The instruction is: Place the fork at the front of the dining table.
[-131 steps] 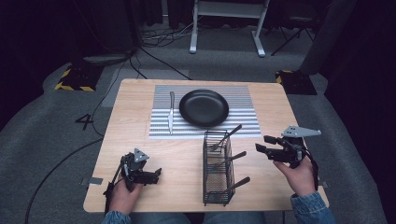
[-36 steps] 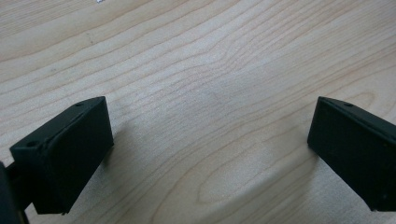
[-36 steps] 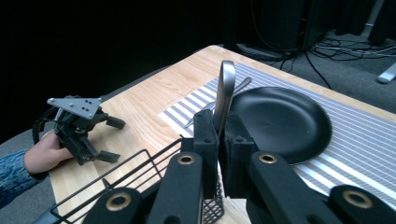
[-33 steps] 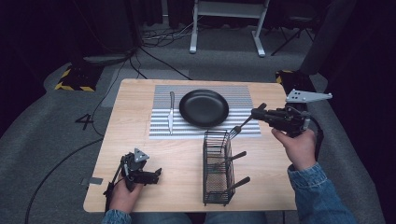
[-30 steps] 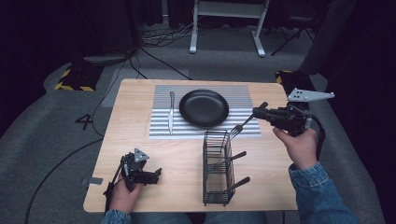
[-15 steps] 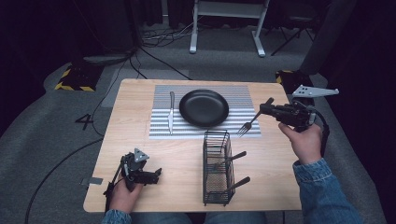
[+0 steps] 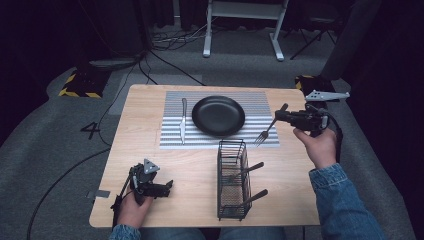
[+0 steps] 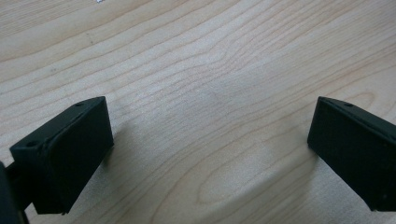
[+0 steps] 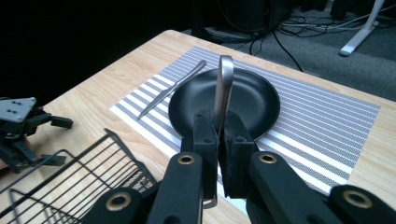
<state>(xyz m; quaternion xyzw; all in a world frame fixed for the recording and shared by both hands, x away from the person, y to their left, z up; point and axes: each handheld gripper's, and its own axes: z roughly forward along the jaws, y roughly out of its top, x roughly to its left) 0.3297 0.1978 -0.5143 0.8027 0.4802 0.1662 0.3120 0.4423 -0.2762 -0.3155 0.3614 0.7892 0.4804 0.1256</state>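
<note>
My right gripper (image 7: 281, 116) is shut on the handle of a metal fork (image 7: 266, 130), which hangs tilted with its tines low over the right edge of the striped placemat (image 7: 172, 139). In the right gripper view the fork handle (image 9: 224, 88) rises from between the closed jaws of that gripper (image 9: 218, 136), in front of the black plate (image 9: 261, 100). The black plate (image 7: 218, 116) sits mid-mat, with a knife (image 7: 183, 120) to its left. My left gripper (image 7: 151, 185) rests near the table's front left, and in its own view the left gripper (image 8: 210, 154) stands open over bare wood.
A black wire basket (image 7: 232, 180) stands at the front middle of the table, with two dark-handled utensils (image 7: 250, 169) poking out to its right. Its rim (image 9: 88, 172) shows at the lower left of the right gripper view. Cables and a stand lie on the floor beyond.
My right gripper took the fork out of the basket, lifted it and carried it away toward the placemat's right edge. The left gripper has stayed put.
</note>
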